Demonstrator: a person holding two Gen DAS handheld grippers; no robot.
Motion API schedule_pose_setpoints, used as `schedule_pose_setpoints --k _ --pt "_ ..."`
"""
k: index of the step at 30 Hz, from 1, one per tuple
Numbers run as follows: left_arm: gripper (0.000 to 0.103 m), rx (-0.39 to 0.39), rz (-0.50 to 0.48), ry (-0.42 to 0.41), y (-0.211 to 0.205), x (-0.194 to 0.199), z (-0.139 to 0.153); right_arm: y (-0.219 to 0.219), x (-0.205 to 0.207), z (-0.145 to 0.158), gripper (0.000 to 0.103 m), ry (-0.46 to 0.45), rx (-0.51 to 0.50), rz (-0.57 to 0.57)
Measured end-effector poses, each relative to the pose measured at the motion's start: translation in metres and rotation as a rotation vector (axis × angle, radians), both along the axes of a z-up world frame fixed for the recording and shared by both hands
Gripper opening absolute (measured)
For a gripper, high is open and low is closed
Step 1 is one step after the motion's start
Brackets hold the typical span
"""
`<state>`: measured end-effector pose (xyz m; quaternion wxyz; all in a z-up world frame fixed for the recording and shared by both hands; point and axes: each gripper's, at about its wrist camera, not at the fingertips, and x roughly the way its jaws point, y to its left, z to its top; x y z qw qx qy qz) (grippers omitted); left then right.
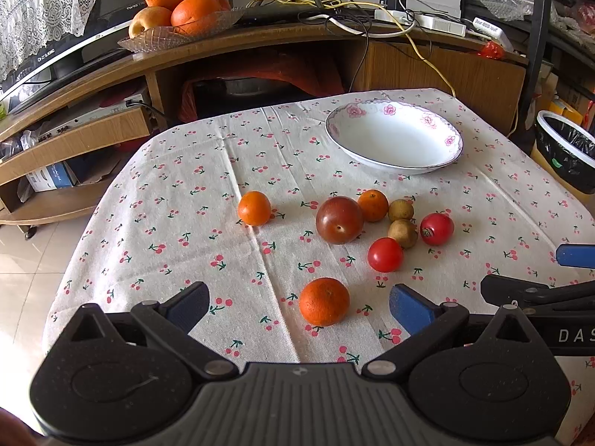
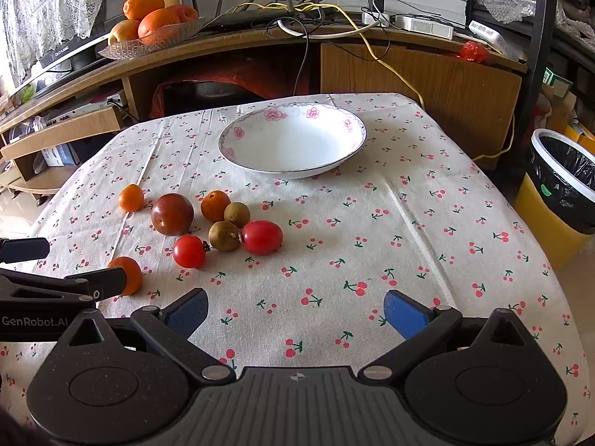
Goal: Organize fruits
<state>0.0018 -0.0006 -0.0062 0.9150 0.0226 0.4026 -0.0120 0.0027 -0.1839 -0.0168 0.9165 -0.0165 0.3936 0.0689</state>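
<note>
Blue-padded and spread wide, the left hand-held gripper [image 1: 299, 306] holds nothing, its fingers either side of a small orange [image 1: 324, 301] without touching it; the right hand-held gripper [image 2: 295, 312] is equally wide and empty above bare cherry-print cloth. "GenRobot.AI" reads on the left tool's side in the right view. Remaining fruits [image 2: 223, 225] cluster left of centre on the surface [image 2: 427, 223], well short of the floral bowl [image 2: 293, 141] near its far edge, with open cloth to the right.
</note>
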Motion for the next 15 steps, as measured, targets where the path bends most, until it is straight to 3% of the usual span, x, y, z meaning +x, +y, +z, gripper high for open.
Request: schedule_pose_setpoints --k 15 --pt "0.103 0.001 -0.004 0.012 -0.0007 0.0008 -0.0022 0.0000 -0.0019 -0.0019 0.094 0.006 0.003 0.003"
